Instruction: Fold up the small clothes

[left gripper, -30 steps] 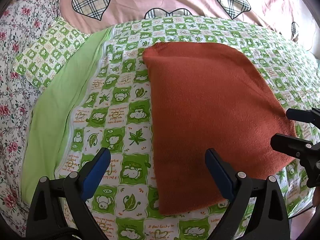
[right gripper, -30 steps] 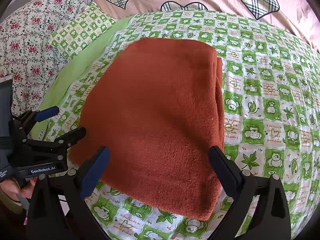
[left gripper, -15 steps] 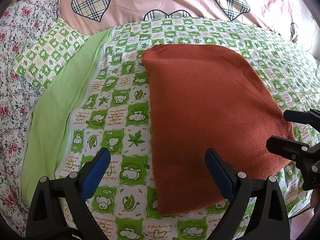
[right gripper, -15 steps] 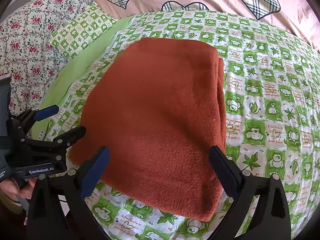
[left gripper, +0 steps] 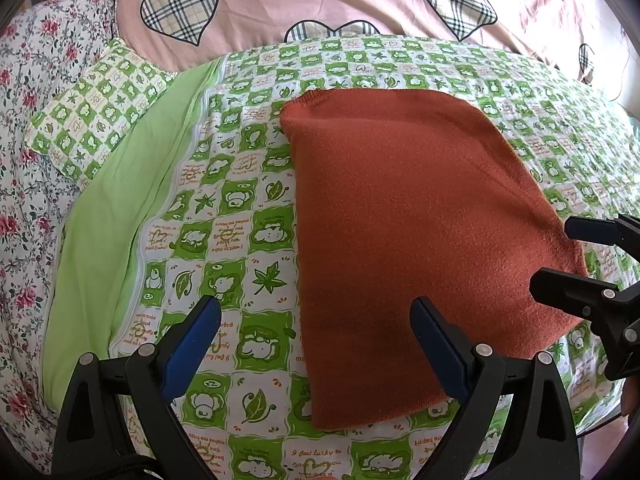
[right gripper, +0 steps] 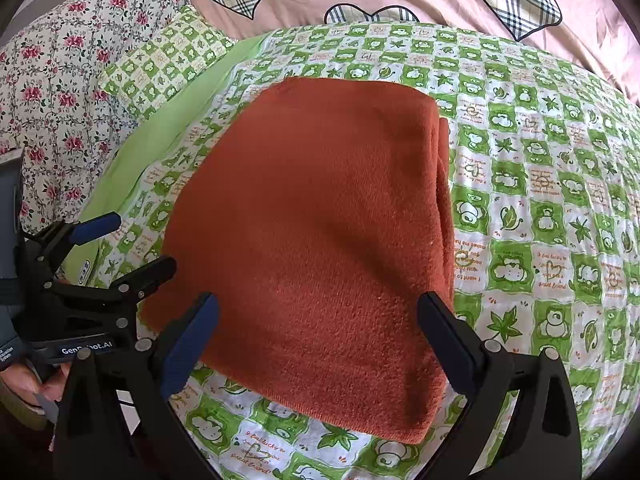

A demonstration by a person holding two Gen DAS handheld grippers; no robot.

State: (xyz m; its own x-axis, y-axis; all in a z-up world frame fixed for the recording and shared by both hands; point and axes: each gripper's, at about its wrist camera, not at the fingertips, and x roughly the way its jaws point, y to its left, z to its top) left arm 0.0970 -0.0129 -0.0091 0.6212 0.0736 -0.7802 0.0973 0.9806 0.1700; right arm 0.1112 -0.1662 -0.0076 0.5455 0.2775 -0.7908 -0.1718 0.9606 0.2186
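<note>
A rust-orange knit garment [left gripper: 416, 232] lies folded into a neat flat rectangle on the green-checked bedspread [left gripper: 240, 216]. In the right wrist view the same garment [right gripper: 320, 240] shows stacked layers along its right edge. My left gripper [left gripper: 316, 340] is open and hovers over the garment's near left corner, gripping nothing. My right gripper [right gripper: 318, 332] is open above the garment's near edge, with nothing between its fingers. Each gripper also shows in the other's view: the right gripper [left gripper: 560, 256] and the left gripper [right gripper: 128, 248].
A plain lime-green sheet strip [left gripper: 116, 232] runs down the left of the bedspread. A checked pillow [left gripper: 92, 120] and floral bedding [left gripper: 24, 184] lie further left. A pink quilt with plaid hearts [left gripper: 320, 4] fills the back. A hand [right gripper: 28, 384] holds the left gripper.
Both grippers have drawn back slightly toward the near edge of the bed. The garment has not moved.
</note>
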